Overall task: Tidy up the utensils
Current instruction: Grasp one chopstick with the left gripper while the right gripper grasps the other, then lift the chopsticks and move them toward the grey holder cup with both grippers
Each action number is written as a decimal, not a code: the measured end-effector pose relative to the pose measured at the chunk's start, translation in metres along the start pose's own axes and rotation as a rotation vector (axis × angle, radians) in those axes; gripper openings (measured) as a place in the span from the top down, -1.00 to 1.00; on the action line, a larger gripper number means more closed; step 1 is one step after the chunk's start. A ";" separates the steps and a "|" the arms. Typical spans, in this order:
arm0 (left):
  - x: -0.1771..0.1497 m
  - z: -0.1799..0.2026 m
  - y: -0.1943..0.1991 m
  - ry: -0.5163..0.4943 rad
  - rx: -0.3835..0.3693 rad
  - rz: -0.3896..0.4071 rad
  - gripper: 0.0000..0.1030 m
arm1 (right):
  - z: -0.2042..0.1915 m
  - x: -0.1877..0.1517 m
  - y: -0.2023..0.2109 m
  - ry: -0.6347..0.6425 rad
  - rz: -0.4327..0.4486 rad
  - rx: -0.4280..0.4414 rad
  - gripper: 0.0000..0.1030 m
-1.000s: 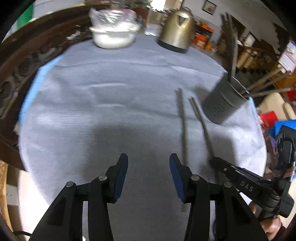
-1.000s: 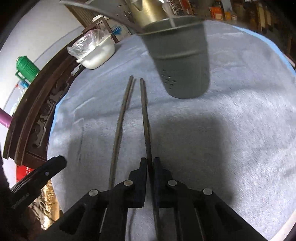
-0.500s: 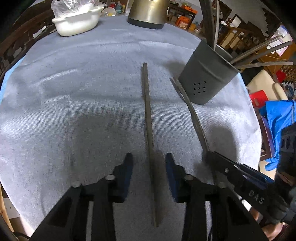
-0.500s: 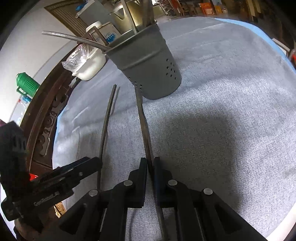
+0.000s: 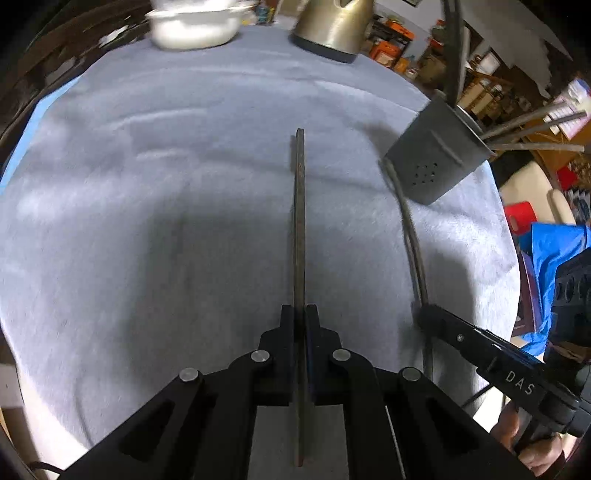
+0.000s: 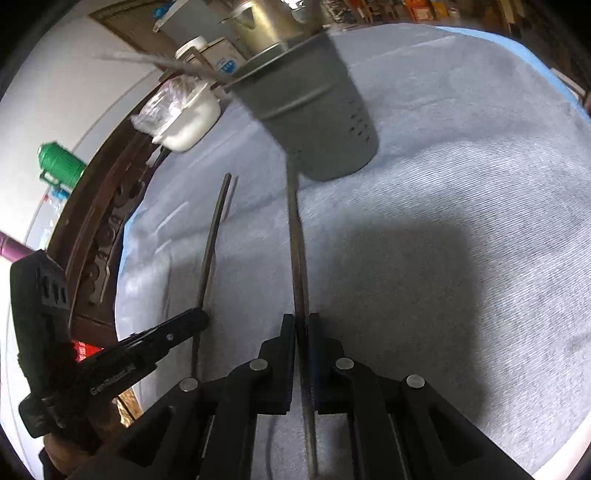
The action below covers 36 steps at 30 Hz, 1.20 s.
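Left wrist view: one chopstick (image 5: 300, 221) is clamped by the left gripper (image 5: 300, 314), another (image 6: 297, 251) by the right gripper (image 6: 301, 321) (both near-end). Gripped so far back, either could pivot and miss the far-right grey holder (image 5: 436, 166).

A round table under a pale grey ribbed cloth (image 5: 155, 192) carries a white bowl-shaped dish (image 5: 194, 27) at eleven o'clock, a brass-coloured kettle (image 5: 332, 26) at twelve, and a dark grey perforated metal utensil cup (image 5: 432, 166) at two. Two long dark chopsticks, one central (image 5: 300, 206) and one right of it (image 5: 410, 236), extend over the cloth.
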<state>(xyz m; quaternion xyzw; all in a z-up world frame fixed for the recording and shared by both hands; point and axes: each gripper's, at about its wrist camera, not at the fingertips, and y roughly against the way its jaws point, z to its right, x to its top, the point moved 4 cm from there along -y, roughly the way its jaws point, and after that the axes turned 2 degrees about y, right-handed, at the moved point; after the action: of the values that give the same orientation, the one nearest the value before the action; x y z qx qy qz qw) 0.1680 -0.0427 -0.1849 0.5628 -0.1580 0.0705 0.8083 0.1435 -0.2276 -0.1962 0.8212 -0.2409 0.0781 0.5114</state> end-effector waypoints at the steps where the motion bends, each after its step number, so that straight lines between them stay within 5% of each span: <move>1: -0.003 -0.004 0.002 0.013 -0.004 -0.006 0.89 | -0.003 -0.003 -0.001 0.007 -0.012 0.004 0.84; 8: -0.011 -0.011 0.014 0.045 -0.022 -0.051 0.85 | -0.012 -0.013 -0.001 0.033 -0.087 0.016 0.82; 11: 0.002 -0.015 0.020 0.044 0.001 -0.017 0.47 | -0.006 -0.003 0.001 -0.016 -0.084 0.024 0.81; 13: 0.012 -0.016 0.021 0.046 0.000 -0.001 0.40 | -0.003 0.006 0.003 -0.035 -0.068 0.024 0.78; 20: 0.037 -0.018 0.005 0.042 0.010 -0.008 0.43 | -0.013 0.028 -0.015 0.015 -0.065 -0.044 0.77; 24: 0.040 -0.014 0.001 0.046 0.016 0.006 0.86 | -0.019 0.026 -0.019 0.068 -0.038 -0.093 0.82; 36: 0.027 -0.028 0.007 0.087 -0.026 -0.045 0.85 | -0.031 0.002 -0.014 0.161 -0.162 -0.044 0.82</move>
<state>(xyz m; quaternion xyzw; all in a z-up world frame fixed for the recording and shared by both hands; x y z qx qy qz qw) 0.1965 -0.0162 -0.1782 0.5520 -0.1108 0.0747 0.8231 0.1554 -0.1956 -0.1925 0.8176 -0.1338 0.0970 0.5516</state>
